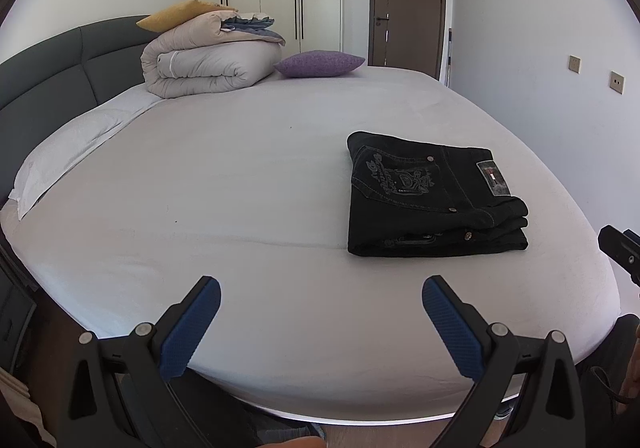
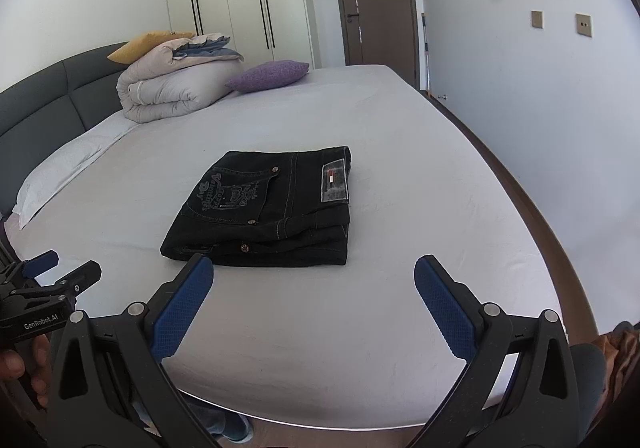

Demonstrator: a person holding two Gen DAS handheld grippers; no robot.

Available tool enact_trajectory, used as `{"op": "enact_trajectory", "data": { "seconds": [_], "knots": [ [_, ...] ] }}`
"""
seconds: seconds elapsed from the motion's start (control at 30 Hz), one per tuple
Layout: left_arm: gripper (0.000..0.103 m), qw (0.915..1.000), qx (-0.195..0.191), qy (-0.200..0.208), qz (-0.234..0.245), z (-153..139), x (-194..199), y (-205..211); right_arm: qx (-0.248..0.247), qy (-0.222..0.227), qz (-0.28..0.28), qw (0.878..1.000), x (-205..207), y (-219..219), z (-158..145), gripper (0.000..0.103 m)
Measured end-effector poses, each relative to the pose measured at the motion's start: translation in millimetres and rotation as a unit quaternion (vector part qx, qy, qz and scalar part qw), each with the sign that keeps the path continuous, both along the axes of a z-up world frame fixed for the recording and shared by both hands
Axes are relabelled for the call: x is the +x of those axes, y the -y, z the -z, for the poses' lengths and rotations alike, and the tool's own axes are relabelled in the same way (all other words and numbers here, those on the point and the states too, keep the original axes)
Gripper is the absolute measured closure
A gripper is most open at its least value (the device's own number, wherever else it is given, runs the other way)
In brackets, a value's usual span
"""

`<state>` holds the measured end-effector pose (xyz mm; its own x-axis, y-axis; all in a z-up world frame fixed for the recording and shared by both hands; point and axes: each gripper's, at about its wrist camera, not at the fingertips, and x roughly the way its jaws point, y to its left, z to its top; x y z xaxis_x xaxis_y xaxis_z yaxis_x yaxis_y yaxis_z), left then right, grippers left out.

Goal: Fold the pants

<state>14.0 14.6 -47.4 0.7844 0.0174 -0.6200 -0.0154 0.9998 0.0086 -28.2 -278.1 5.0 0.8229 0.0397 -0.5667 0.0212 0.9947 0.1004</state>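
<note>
Pants: a pair of black denim jeans with grey stitched embroidery on the back pocket and a small woven label at the waistband (image 2: 264,207). They lay as a compact, squared stack of several layers on the pale grey sheet of the bed (image 2: 360,328), toward its near edge. From the left wrist view the stack sat ahead and to the right; from the right wrist view it sat straight ahead, just beyond the fingertips.

Left gripper (image 1: 321,308): blue-padded fingers spread wide, nothing between them, hovering over the near edge of the sheet, well apart from the jeans. Right gripper (image 2: 314,288): likewise spread wide and empty, its left fingertip overlapping the front edge of the stack in the picture; I could not tell whether it touched.

Judgement: folding looked essentially complete; edges roughly aligned, no loose leg visible.

Handling notes (judged, not tested): denim should be moderately heavy and fairly stiff for cloth, not slippery, not fragile. Stacked layers could slide apart if only the top one were pinched. If I had to move it, I would take the thick folded front edge, all layers at once, one gripper toward each side. Rivets and buttons along that edge could spoil pad contact.

Folded beige duvet (image 1: 208,67) and purple cushion (image 1: 320,63) sat well apart at the headboard end.
</note>
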Motion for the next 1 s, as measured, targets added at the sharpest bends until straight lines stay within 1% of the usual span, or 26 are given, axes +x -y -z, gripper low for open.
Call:
{"op": "enact_trajectory", "data": {
  "seconds": [0.27, 1.0],
  "knots": [
    [0.000, 1.0000, -0.003, -0.006, 0.001, 2.9, 1.1, 0.1, 0.001, -0.009, -0.003, 1.000, 7.2, -2.5, 6.0, 0.000],
    [0.000, 1.0000, -0.003, -0.007, 0.003, 5.3, 1.4, 3.7, 0.005, -0.015, -0.006, 1.000, 9.3, -15.1, 13.4, 0.000]
  ]
}}
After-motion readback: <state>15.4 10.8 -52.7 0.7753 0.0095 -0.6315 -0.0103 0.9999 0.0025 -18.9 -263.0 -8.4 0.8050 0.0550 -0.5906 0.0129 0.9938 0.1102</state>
